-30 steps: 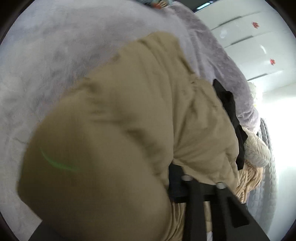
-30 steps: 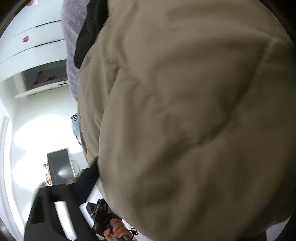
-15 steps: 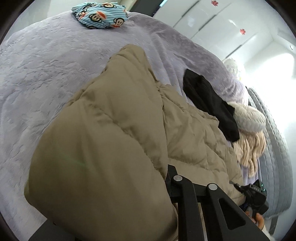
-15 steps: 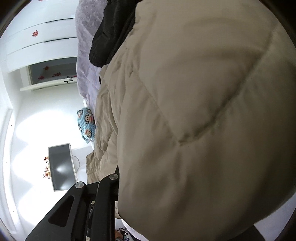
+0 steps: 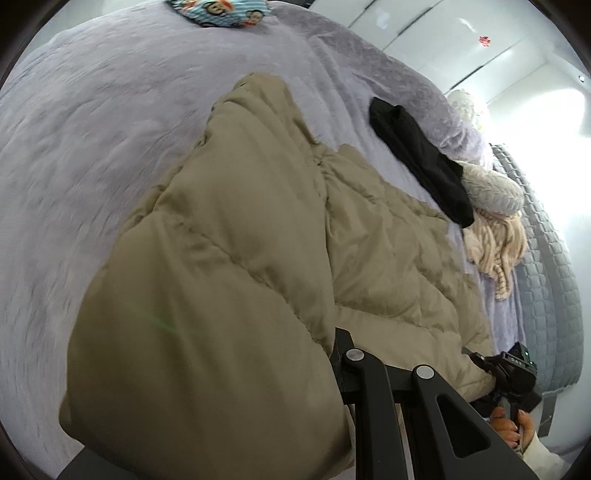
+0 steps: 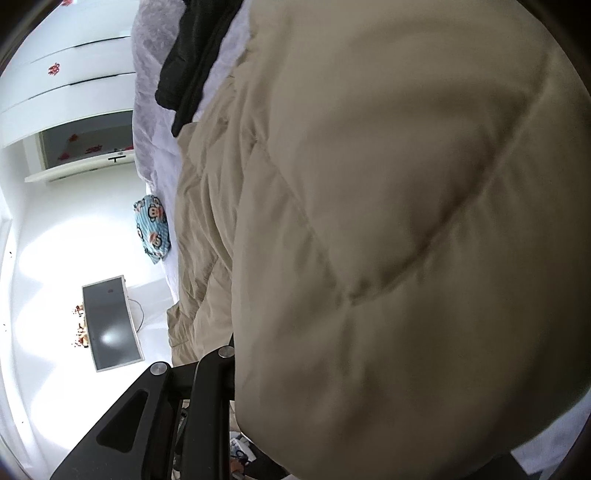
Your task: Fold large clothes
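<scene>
Since a second ago you have pulled both hands back, so more of the lavender bed cover [image 5: 110, 147] and the monkey-print pillow [image 5: 218, 13] at its far edge have come into the left wrist view. Your left gripper [image 5: 332, 354] is narrowed down on a thick fold of the tan puffer coat [image 5: 229, 258], whose near end bulges up over the fingers while the rest lies stretched across the bed toward the far side. Your right gripper [image 6: 231, 354] has also closed to a narrow gap on the coat [image 6: 388, 221], with padded fabric swelling over it and filling most of its view. Right of the coat lies a black garment [image 5: 421, 158], then a cream knit sweater [image 5: 491, 192] at the bed's right edge. Your right hand [image 5: 509, 432] shows at the lower right, gripping its handle. Beyond the bed, a monitor [image 6: 110, 321] stands against the white wall.
</scene>
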`<state>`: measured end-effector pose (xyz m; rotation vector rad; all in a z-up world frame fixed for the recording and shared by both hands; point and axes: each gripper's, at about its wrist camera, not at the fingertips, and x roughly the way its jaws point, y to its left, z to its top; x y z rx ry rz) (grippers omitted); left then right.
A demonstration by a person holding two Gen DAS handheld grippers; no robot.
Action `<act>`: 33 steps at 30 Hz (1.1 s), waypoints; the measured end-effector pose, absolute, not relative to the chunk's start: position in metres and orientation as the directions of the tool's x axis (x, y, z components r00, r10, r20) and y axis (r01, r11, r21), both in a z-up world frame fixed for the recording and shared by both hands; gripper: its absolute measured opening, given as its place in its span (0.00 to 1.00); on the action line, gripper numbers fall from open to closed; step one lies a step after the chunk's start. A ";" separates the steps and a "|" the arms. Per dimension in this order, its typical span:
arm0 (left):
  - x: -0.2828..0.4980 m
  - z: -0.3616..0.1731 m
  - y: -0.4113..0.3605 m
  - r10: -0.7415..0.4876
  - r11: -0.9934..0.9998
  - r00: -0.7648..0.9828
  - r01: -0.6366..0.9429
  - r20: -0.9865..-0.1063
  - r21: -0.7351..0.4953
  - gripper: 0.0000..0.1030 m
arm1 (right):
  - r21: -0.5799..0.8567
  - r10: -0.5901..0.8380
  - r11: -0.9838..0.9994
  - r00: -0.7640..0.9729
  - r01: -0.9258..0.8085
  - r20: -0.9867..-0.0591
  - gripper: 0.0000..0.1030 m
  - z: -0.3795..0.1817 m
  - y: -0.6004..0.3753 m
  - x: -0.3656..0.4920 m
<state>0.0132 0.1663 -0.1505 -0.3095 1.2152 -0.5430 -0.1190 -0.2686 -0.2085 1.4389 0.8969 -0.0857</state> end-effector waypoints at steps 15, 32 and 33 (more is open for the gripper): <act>-0.056 -0.112 0.231 -0.196 0.981 0.416 0.077 -0.888 -0.181 0.50 | 0.592 0.306 0.478 0.508 0.649 -0.805 0.21 -0.163 -0.298 -0.200; -0.001 -0.182 0.222 -0.219 0.964 0.194 0.192 -0.956 -0.182 0.53 | 0.278 0.077 0.660 0.305 0.698 -0.949 0.11 -0.181 -0.273 -0.130; 0.001 -0.180 0.222 -0.220 0.962 0.182 0.201 -0.958 -0.183 0.53 | 0.265 0.069 0.649 0.292 0.713 -0.954 0.11 -0.181 -0.272 -0.136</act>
